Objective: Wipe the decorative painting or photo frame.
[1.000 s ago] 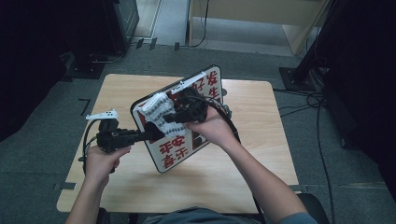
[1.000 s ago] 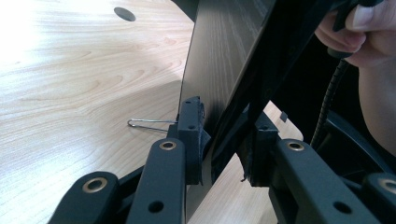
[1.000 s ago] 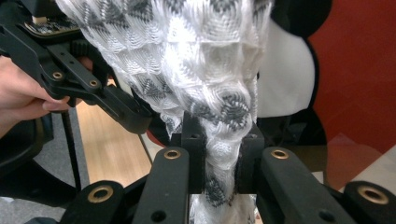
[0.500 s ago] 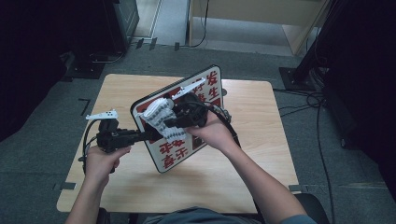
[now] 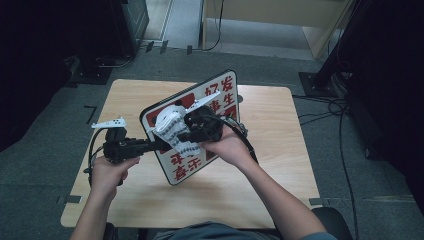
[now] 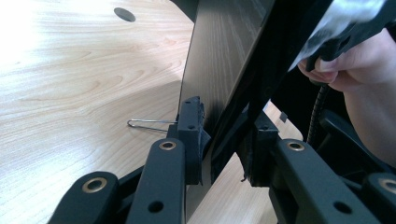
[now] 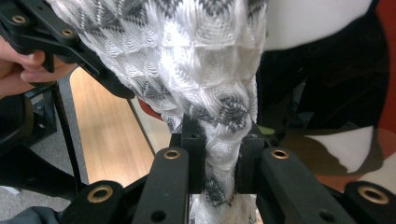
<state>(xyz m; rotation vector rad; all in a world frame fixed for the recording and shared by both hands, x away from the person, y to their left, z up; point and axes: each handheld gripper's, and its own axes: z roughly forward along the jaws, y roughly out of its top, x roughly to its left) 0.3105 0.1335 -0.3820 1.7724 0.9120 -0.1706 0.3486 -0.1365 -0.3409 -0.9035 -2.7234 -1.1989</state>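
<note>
White cloth (image 7: 205, 84): pinched in right gripper (image 7: 219, 163), pressed to sign's face.
Sign (image 5: 220, 95): tilted, edge clamped by left gripper (image 6: 223, 140).
Paperclip (image 6: 147, 123): on table (image 5: 280, 145), behind sign.

Looks like a lab or recording room rather than a home. Grey carpet tiles (image 5: 55, 145) underfoot, marked with black tape corners (image 5: 91, 108); dark equipment cabinets (image 5: 130, 22) at the back left, black stands (image 5: 345, 45) at the right, loose cables (image 5: 325, 107) trailing over the floor. At the centre, one plain light-wood table (image 5: 280, 150) with a round cable hole (image 6: 124, 14), and behind it a pale wooden bench or shelf (image 5: 280, 20).
</note>
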